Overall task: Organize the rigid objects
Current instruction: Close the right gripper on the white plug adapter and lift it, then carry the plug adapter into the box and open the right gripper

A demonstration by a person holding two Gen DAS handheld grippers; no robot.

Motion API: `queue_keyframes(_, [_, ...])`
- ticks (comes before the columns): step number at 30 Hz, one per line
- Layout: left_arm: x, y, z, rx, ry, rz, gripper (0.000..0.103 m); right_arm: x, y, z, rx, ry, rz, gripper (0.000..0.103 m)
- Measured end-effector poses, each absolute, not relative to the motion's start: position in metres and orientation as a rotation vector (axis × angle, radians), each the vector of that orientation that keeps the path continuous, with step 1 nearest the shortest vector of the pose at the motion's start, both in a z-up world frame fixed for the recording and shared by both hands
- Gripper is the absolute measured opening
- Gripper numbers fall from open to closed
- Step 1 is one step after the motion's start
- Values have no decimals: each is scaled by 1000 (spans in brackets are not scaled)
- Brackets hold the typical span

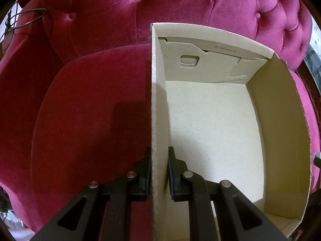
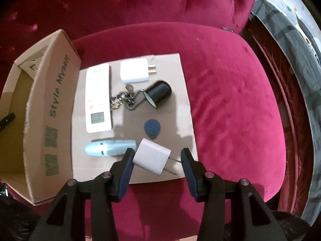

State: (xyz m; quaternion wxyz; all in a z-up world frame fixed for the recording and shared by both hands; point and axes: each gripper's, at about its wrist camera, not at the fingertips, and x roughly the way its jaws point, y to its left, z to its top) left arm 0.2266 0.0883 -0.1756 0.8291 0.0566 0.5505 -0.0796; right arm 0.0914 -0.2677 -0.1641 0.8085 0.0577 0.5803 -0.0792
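From the left wrist, the left gripper (image 1: 159,172) pinches the near wall of the empty cardboard box (image 1: 158,92), apparently steadying it on the pink velvet chair (image 1: 90,110). From the right wrist, the right gripper (image 2: 157,161) hangs wide apart around a small white charger (image 2: 151,156) on the cardboard sheet (image 2: 180,92), seemingly not yet gripping it; a remote (image 2: 98,98) and keys (image 2: 122,100) lie beyond.

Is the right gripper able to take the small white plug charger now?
Probably yes: the right gripper is open, and the small white plug charger lies between its fingers, nothing covering it.
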Motion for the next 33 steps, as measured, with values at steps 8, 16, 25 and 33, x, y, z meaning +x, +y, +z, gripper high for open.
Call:
queue_keyframes(8, [228, 93, -177, 95, 1176, -175, 15, 103, -249, -137, 89, 1211, -133, 51])
queue_keyframes(16, [230, 98, -177, 73, 1177, -193, 15, 112, -225, -118, 62, 1190, -97, 51])
queue_keyframes(25, [230, 102, -177, 68, 1178, -200, 15, 122, -193, -101, 34, 1171, -40, 51])
queue_keyframes(33, [232, 104, -178, 60, 1178, -205, 16, 141, -161, -90, -1, 1158, 28, 51])
